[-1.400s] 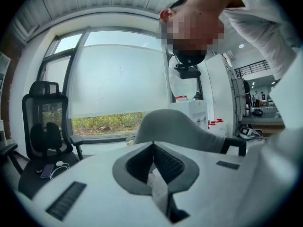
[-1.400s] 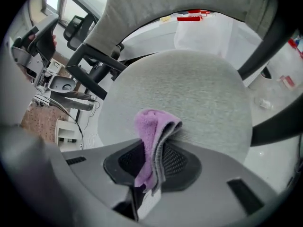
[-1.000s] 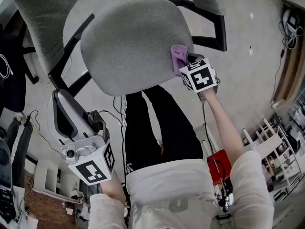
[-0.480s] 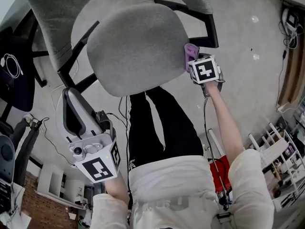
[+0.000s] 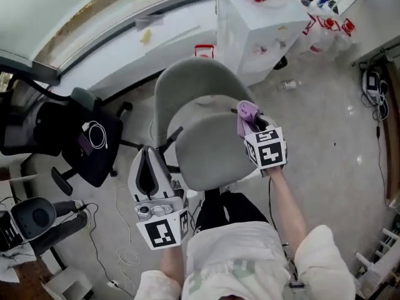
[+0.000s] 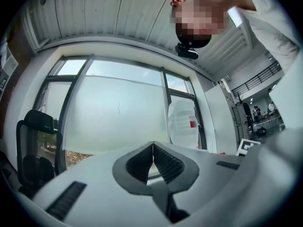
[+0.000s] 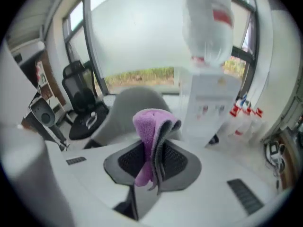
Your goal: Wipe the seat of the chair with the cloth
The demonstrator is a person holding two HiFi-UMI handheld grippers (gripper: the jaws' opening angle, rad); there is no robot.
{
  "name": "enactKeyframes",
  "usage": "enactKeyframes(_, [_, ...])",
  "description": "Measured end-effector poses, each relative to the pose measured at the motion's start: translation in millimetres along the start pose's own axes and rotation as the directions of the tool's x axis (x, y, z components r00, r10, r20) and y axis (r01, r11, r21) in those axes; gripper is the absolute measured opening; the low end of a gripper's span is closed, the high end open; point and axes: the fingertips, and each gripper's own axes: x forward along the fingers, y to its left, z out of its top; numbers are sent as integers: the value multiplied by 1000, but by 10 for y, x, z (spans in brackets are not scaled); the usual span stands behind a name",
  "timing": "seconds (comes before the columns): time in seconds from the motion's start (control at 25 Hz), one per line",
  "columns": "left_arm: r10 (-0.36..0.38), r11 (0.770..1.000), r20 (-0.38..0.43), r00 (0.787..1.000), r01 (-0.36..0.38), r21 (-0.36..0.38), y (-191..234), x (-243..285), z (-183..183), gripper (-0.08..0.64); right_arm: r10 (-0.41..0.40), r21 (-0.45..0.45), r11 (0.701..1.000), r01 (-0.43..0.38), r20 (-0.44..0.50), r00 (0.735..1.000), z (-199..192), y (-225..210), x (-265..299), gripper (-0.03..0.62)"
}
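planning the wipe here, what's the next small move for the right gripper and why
Probably tip the right gripper down so the cloth presses onto the seat, then draw it leftward. Its jaws are clamped on the purple cloth at the seat's right edge. The cloth points out toward the window rather than down, and most of the grey seat lies to its left.

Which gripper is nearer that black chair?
Left. The left gripper is next to the black chair, not touching; the right gripper, holding the cloth, is across the grey chair.
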Motion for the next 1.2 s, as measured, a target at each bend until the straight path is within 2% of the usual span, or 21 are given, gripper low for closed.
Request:
enactKeyframes(0.04, [-4,1000,15,1000,4,-3,-23,11,205,12,3,-6,1000,-3,105,994,398,78,-275,89])
enactKeyframes(0.12, [-11,1000,61,998,11,-3,-55,75,626,12,10,-33,999,0,305,952,1146,215,-851,88])
enactKeyframes(0.2, [-15,1000,117,993,15,-4,-64,154,1019,12,9,-62,998,23,477,879,1751,335,-1431,89])
enactKeyframes(0.28, [-21,1000,176,984,23,-9,-53,188,1347,12,16,-85,995,44,604,796,2138,488,-1962,89])
enactKeyframes(0.48, [-46,999,301,952,45,11,-104,215,1943,12,60,-111,992,51,802,594,2564,832,-2999,89])
enactKeyframes(0.56, [-56,998,328,943,56,9,-152,173,2074,12,61,-107,993,55,844,533,2577,918,-3301,89])
enactKeyframes(0.64, [-71,997,339,938,72,11,-210,139,2127,12,65,-104,993,53,868,492,2538,985,-3497,89])
enactKeyframes(0.72, [-94,996,341,935,92,22,-282,110,2137,12,73,-105,993,46,886,459,2475,1036,-3631,89])
enactKeyframes(0.8, [-114,993,335,935,111,28,-351,86,2120,12,70,-94,995,34,896,437,2397,1056,-3716,89])
enactKeyframes(1.0, [-135,991,334,933,136,21,-414,-16,2089,12,76,-100,995,31,892,447,2245,1124,-3753,89])
enactKeyframes(1.2, [-126,992,329,936,126,22,-401,-37,2091,12,70,-95,995,35,894,443,2217,1095,-3815,89])
